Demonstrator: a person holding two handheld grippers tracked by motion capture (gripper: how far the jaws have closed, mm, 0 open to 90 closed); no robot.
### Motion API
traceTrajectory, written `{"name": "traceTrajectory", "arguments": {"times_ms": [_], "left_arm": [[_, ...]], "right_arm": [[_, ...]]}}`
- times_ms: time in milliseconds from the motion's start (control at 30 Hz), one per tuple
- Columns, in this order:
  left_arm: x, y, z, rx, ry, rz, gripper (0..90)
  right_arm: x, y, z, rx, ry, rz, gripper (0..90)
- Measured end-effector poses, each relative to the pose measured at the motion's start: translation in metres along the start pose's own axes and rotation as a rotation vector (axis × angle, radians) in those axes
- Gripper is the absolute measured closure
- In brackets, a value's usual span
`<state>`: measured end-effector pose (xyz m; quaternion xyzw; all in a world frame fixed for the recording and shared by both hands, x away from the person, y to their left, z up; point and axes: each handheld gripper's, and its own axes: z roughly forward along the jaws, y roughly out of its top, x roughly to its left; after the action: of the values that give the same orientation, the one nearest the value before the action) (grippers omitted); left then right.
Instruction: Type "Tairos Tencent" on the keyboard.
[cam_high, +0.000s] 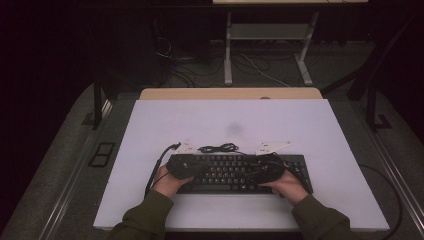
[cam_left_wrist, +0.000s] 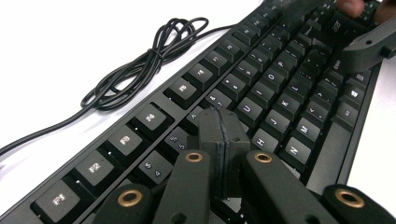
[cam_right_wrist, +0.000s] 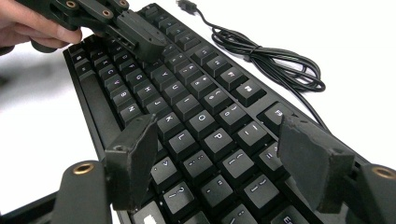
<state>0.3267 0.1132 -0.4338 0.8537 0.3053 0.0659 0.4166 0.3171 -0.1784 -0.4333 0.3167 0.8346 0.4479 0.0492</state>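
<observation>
The black keyboard (cam_high: 240, 172) lies on the white tabletop (cam_high: 225, 125), near the edge where the person sits, and serves as the landmark here. In the high view much of it is covered: the left tongs (cam_high: 192, 167) and the left hand (cam_high: 167, 182) hide its left end, the right tongs (cam_high: 260, 172) and the right hand (cam_high: 287, 187) hide part of its right half, and the dim light leaves the key legends unreadable there. The left gripper view cuts off the keyboard's (cam_left_wrist: 261, 93) far end, and the right gripper view cuts off the near end of the keyboard (cam_right_wrist: 187, 107).

The left tongs (cam_left_wrist: 223, 140) are closed, their pads pressed flat together with nothing between them, tips over the number row and the upper letter keys. The right tongs (cam_right_wrist: 219, 163) stand open, one pad at each side above the keys around O, P and L, gripping nothing.

Behind the keyboard's far edge its cable (cam_left_wrist: 140, 60) lies bundled in loose loops on the tabletop, tied at the middle, with the plug (cam_right_wrist: 187, 5) beyond the coil. Two small white pieces (cam_high: 272, 147) also lie just behind the keyboard, too small to identify.
</observation>
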Motion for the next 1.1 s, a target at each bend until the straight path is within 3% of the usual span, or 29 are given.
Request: {"name": "traceTrajectory", "arguments": {"times_ms": [167,300,333,533,700,833,933,1100], "left_arm": [[0.0,-0.001,0.003,0.015,-0.002,0.013,88.4],[-0.001,-0.001,0.004,0.011,-0.004,0.0,88.4],[0.001,-0.001,0.002,0.019,-0.007,0.015,88.4],[0.0,0.0,-0.002,-0.019,-0.016,-0.019,85.4],[0.001,0.002,-0.005,-0.051,-0.014,-0.028,72.6],[0.0,0.002,-0.007,-0.073,-0.009,-0.027,54.7],[-0.002,0.003,-0.009,-0.078,0.027,-0.026,37.4],[-0.005,0.006,-0.011,-0.064,0.098,-0.039,27.2]], "right_arm": [[-0.001,-0.001,-0.001,-0.004,-0.006,0.0,28.9],[-0.001,-0.001,-0.002,-0.004,-0.004,0.002,28.9],[-0.001,-0.001,-0.002,-0.005,-0.003,0.002,28.8],[-0.003,-0.002,-0.003,-0.012,0.0,0.013,28.6],[-0.007,-0.003,-0.005,-0.022,0.006,0.016,27.6],[-0.008,-0.003,-0.006,-0.033,-0.005,0.019,27.2],[-0.009,-0.003,-0.006,-0.038,-0.008,0.018,27.3],[-0.01,-0.003,-0.006,-0.039,-0.012,0.022,26.5]]}}
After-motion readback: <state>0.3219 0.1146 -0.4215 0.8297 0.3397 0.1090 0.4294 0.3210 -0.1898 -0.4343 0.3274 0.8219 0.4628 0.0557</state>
